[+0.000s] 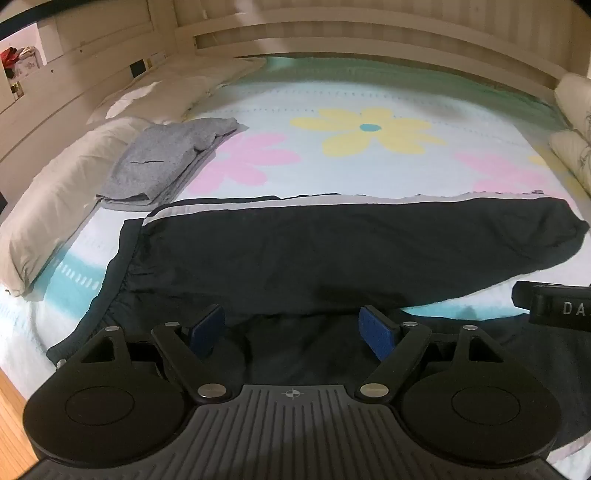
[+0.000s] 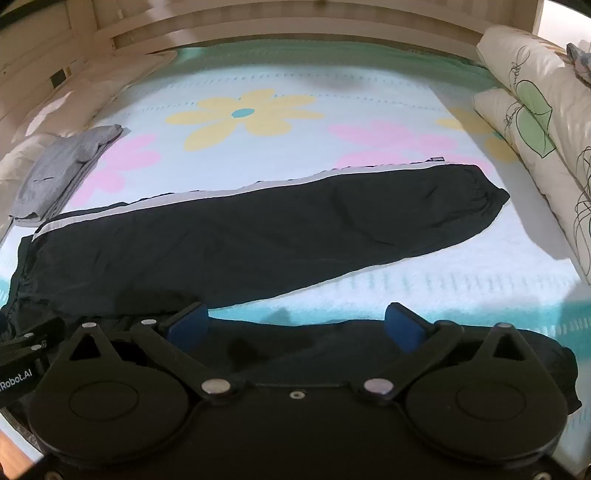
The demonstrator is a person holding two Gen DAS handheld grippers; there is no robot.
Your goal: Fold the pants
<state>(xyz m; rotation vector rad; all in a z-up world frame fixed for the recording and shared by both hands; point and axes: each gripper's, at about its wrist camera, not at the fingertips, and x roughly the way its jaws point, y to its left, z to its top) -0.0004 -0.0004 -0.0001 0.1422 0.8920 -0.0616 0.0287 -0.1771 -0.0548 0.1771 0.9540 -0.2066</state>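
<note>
Black pants [image 1: 332, 251] with a pale side stripe lie flat across the flowered bedsheet [image 1: 369, 129], waistband to the left and cuffs to the right. The far leg [image 2: 277, 236] stretches out to its gathered cuff. The near leg [image 2: 314, 343] runs beneath both grippers. My left gripper [image 1: 291, 332] hovers open over the near leg close to the waistband, blue pads wide apart with nothing pinched. My right gripper [image 2: 295, 326] stands open over the near leg further toward the cuff. Each gripper's body shows at the edge of the other's view.
A folded grey garment [image 1: 166, 162] rests at the left beside a beige pillow [image 1: 55, 206]. Cream pillows with leaf prints [image 2: 535, 129] line the right side. A slatted wooden frame [image 1: 332, 33] runs along the back. Wood floor [image 1: 11, 424] shows at the near left.
</note>
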